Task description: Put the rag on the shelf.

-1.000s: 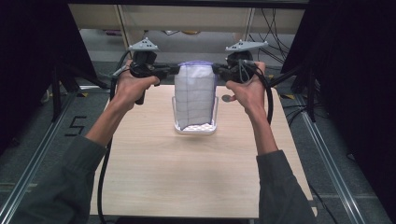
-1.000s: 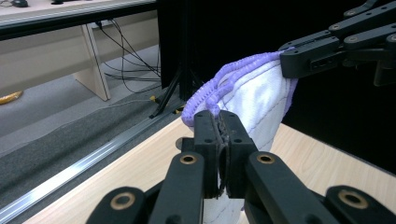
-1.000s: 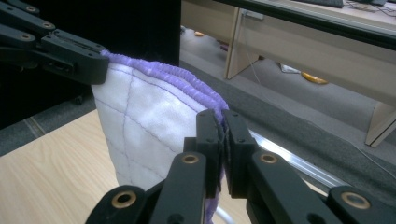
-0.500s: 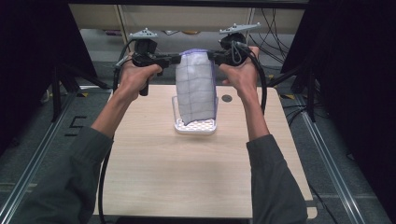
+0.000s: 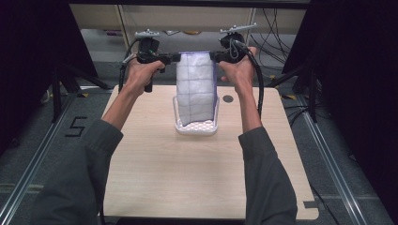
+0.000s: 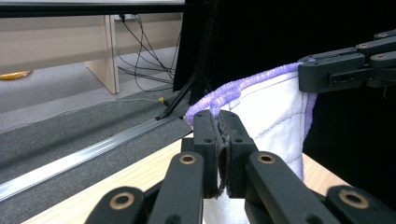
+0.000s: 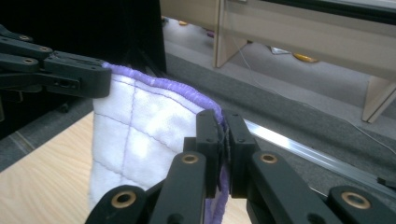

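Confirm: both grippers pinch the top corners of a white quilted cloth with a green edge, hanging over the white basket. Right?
Not quite. The edge is purple, not green; the left gripper view shows it best. The rest holds: the left gripper and right gripper each pinch a top corner of the cloth, which hangs down over the white basket.

A lab: black curtains (image 5: 37, 56), floor rails (image 5: 28, 178), loose cables (image 5: 277, 28), numbered floor mark (image 5: 77, 126).

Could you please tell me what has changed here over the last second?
Both hands carried the left gripper and right gripper toward the table's far edge, lifting the cloth higher out of the white basket. Both stay clamped on its top corners; the basket has not moved.
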`<state>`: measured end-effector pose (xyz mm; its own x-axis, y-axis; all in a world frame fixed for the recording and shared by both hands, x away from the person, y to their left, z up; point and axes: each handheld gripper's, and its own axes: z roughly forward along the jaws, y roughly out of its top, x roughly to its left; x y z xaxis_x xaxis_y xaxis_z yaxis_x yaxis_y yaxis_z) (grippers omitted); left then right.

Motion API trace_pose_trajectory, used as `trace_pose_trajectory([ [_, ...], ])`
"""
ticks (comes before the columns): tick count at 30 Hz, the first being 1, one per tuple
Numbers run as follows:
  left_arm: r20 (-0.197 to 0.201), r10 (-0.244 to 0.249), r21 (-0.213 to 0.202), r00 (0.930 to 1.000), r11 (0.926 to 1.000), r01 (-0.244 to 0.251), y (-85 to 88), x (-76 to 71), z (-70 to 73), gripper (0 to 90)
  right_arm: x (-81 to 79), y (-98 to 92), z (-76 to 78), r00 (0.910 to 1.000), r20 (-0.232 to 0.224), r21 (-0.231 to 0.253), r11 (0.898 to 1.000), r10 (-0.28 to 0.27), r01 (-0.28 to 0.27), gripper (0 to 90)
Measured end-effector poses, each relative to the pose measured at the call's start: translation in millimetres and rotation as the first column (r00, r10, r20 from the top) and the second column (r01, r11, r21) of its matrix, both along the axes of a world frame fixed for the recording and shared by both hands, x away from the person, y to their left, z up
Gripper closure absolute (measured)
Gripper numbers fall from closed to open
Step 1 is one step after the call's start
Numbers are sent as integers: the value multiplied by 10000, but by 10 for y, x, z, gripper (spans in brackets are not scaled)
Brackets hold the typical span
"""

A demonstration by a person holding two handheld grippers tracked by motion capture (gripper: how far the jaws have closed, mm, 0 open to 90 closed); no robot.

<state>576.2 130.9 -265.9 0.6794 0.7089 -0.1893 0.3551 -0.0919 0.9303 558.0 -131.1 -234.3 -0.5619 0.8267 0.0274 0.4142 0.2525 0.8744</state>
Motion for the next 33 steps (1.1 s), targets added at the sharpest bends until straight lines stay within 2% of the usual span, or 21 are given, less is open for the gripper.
trace_pose_trajectory([
  [7,-195,225,94,9996,9997,-223,-31,173,-184,859,177,30,-182,9997,-86,-104,9997,-223,223,868],
  [10,-320,359,159,9988,9992,-354,-40,217,-272,859,248,21,-306,9989,-296,-52,9994,-358,356,868],
  [12,-357,501,461,9981,9978,-484,-56,240,-328,859,293,7,-413,9979,-460,-43,9990,-450,449,867],
  [13,-440,567,404,9974,9977,-549,-64,258,-368,858,310,-2,-449,9980,-443,-55,9989,-461,459,867],
  [14,-515,548,306,9972,9981,-532,-70,273,-398,858,331,-15,-510,9966,-601,113,9983,-557,564,867],
  [20,-944,557,320,9940,9981,-529,-93,324,-583,858,399,-49,-781,9923,-1059,100,9978,-646,660,866],
  [26,-1284,342,895,9911,9957,-228,-135,326,-750,857,415,-49,-963,9834,-1680,-132,9977,-680,667,863],
  [27,-1364,328,990,9901,9949,-193,-139,327,-774,857,422,-52,-983,9841,-1654,-309,9977,-652,609,862],
  [30,-1553,315,1104,9874,9938,-143,-142,324,-844,856,442,-57,-1061,9809,-1850,-283,9981,-594,551,861],
  [33,-1830,261,1246,9828,9922,-32,-143,324,-927,856,460,-61,-1132,9767,-2081,-460,9979,-533,446,858],
])
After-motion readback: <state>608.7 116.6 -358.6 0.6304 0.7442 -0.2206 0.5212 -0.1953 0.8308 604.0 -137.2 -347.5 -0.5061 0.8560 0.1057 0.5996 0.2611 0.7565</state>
